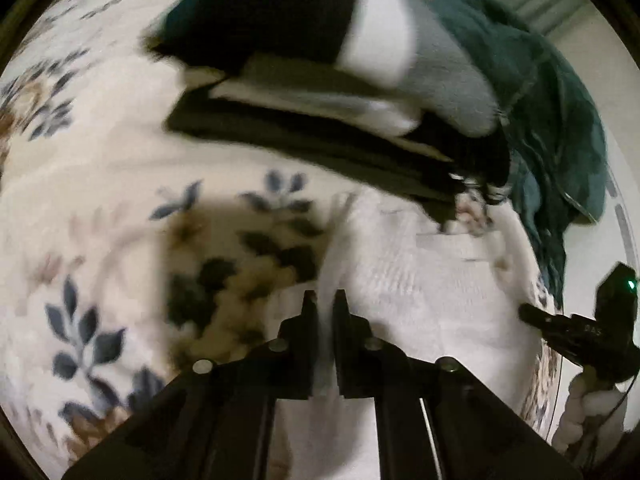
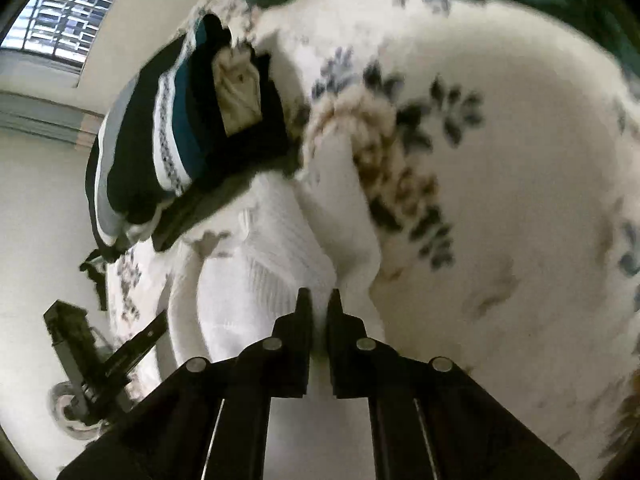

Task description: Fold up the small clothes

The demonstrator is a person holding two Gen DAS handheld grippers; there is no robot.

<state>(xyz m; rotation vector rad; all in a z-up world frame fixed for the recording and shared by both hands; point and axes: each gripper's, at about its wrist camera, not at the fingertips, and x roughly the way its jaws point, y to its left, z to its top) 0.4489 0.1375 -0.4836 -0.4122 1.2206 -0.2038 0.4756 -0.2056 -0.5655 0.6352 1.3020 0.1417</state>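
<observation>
A white ribbed garment (image 1: 424,280) lies on the floral bedspread (image 1: 100,152). My left gripper (image 1: 325,300) is shut on an edge of this white garment, cloth showing between its fingers. In the right wrist view the same white garment (image 2: 264,264) hangs in folds, and my right gripper (image 2: 318,300) is shut on another edge of it. The right gripper also shows at the right edge of the left wrist view (image 1: 576,328), and the left gripper at the lower left of the right wrist view (image 2: 120,356).
A stack of folded dark, grey and white clothes (image 1: 320,92) sits beyond the white garment; it also shows in the right wrist view (image 2: 180,132). A dark teal garment (image 1: 552,128) lies heaped to its right. A window (image 2: 64,28) is at the upper left.
</observation>
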